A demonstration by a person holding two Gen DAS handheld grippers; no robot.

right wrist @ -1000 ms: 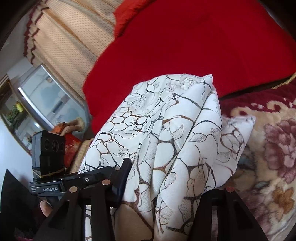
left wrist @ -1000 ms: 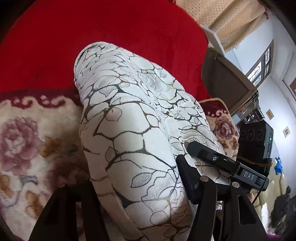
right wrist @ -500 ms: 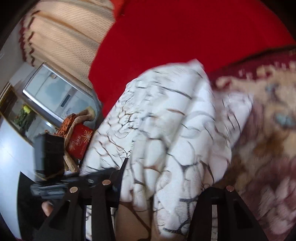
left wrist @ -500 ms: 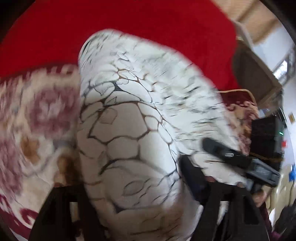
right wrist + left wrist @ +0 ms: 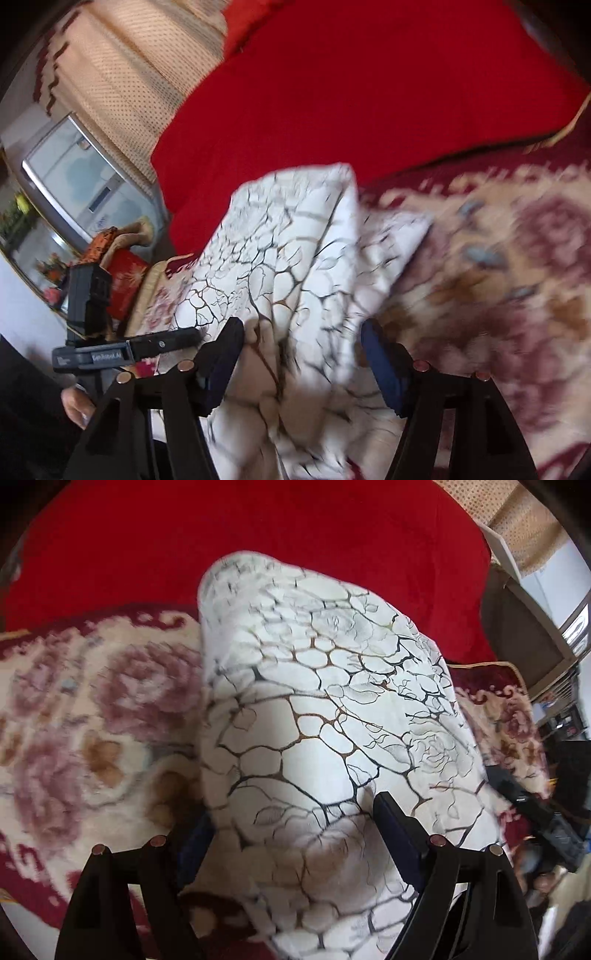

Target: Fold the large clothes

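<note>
A white garment with a dark crackle and rose print (image 5: 317, 716) lies bundled on a floral blanket (image 5: 85, 716); it also shows in the right wrist view (image 5: 295, 266). My left gripper (image 5: 291, 823) is open, its fingers wide apart on either side of the cloth's near end. My right gripper (image 5: 303, 347) is open too, fingers straddling the other near end. Whether the pads touch the cloth is unclear. The other gripper's body shows at the right edge (image 5: 535, 812) of the left view and the lower left (image 5: 122, 350) of the right view.
A red cover (image 5: 258, 535) spreads behind the blanket, also in the right wrist view (image 5: 369, 92). Beige curtains (image 5: 122, 74) and a window (image 5: 70, 177) stand at the left. A red box and small items (image 5: 122, 273) sit beside the bed.
Both grippers have opened and let the garment go; it has dropped onto the floral blanket. Both grippers moved back and down toward the blanket.
</note>
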